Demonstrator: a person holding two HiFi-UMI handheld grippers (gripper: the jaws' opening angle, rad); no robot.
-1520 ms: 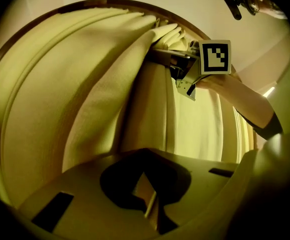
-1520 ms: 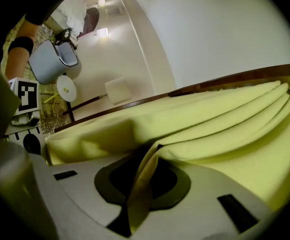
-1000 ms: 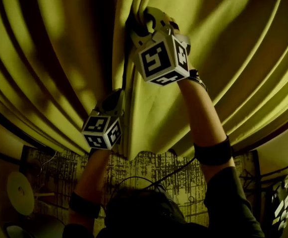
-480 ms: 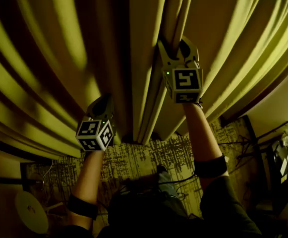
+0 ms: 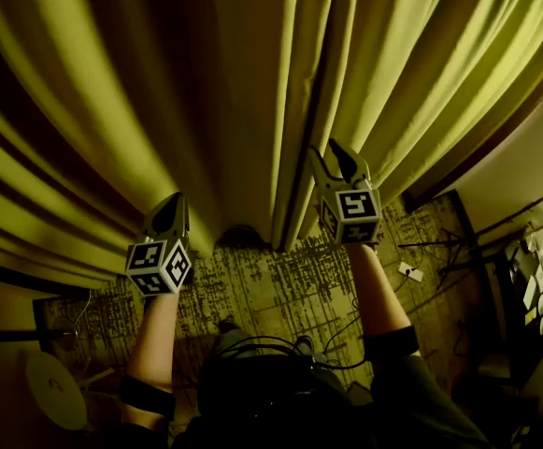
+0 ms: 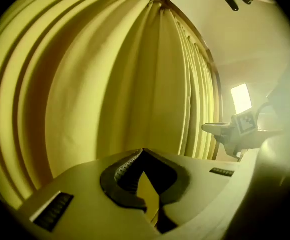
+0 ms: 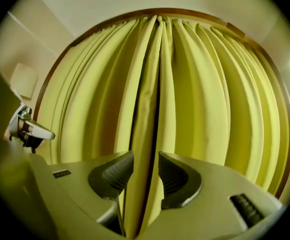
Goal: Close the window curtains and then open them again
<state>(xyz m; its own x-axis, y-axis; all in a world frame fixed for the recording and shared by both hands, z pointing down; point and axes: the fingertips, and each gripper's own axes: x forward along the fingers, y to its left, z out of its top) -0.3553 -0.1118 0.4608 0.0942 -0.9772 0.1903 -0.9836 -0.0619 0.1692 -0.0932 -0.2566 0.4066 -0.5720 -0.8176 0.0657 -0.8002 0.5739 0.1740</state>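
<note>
While my forearms point(image 5: 154, 344) reach out over the patterned carpet point(image 5: 280, 288), the items run as follows.

Item: left gripper point(image 5: 170, 206), low at the left. Its jaws are fully together with the tips meeting and nothing between them. It points at the broad face of the left-hand drape, and I see no contact with the cloth.

Item: right gripper point(image 5: 338, 154), further right and a little higher. Its jaws are apart and have just been closing. The two meeting edges of the fabric stand between its pads point(image 7: 116, 173), and neither pad plainly presses them.

Item: curtains point(image 5: 103, 110), yellow, drawn across so that the two halves meet at a dark seam directly ahead of the right gripper. Their long axis is upright. Every fold runs from the hem just above the carpet straight up to the curved rail point(image 7: 159, 10).

Item: bare wall point(image 5: 533, 176), beside the outer end of the right half.

Item: loose cables point(image 5: 439, 246), on the carpet near that end.
</note>
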